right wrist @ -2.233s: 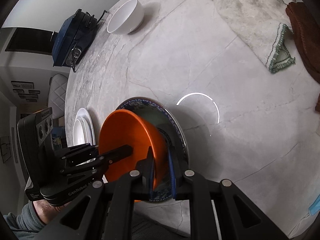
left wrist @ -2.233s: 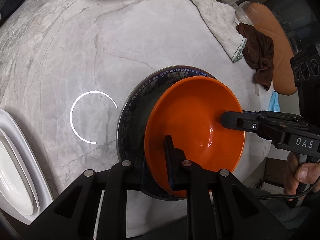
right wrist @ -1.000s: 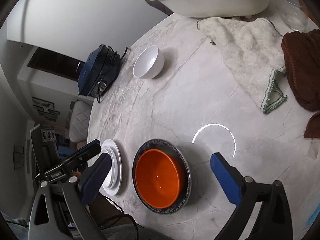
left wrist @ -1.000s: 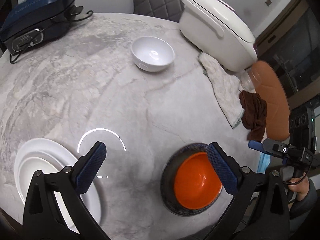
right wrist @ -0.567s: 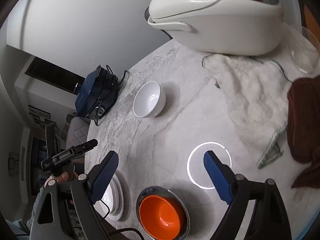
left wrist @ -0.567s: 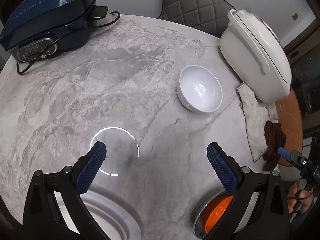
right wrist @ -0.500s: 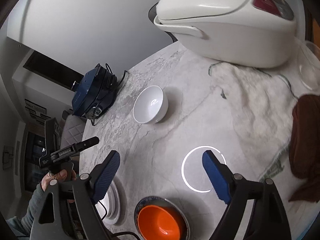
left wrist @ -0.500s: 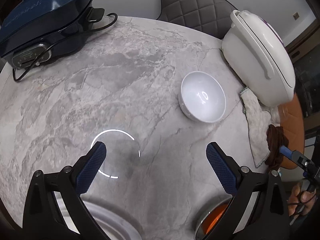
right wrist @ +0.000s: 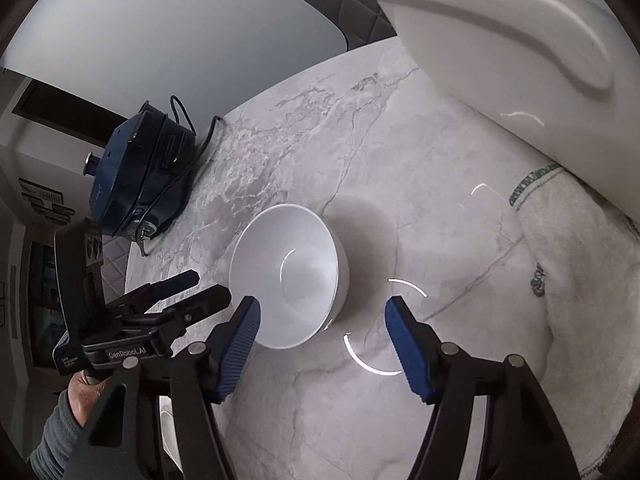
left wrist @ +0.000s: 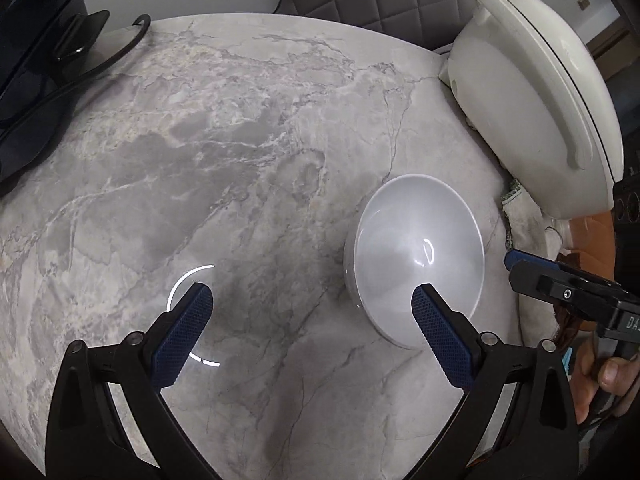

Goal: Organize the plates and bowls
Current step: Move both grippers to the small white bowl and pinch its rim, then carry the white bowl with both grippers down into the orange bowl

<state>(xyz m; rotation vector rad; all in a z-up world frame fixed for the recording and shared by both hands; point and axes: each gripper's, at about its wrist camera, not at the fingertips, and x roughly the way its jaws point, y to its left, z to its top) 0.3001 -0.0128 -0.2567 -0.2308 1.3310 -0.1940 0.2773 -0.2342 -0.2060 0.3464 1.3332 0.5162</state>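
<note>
Your right gripper (right wrist: pixel 320 340), jaws apart and just closing on nothing, nears the white bowl (right wrist: pixel 288 276); straddle one rim wall squarely.

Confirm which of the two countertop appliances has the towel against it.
The white cooker: the towel meets its base with its green-trimmed edge. The dark blue appliance sits across the table with only its black cord beside it.
</note>
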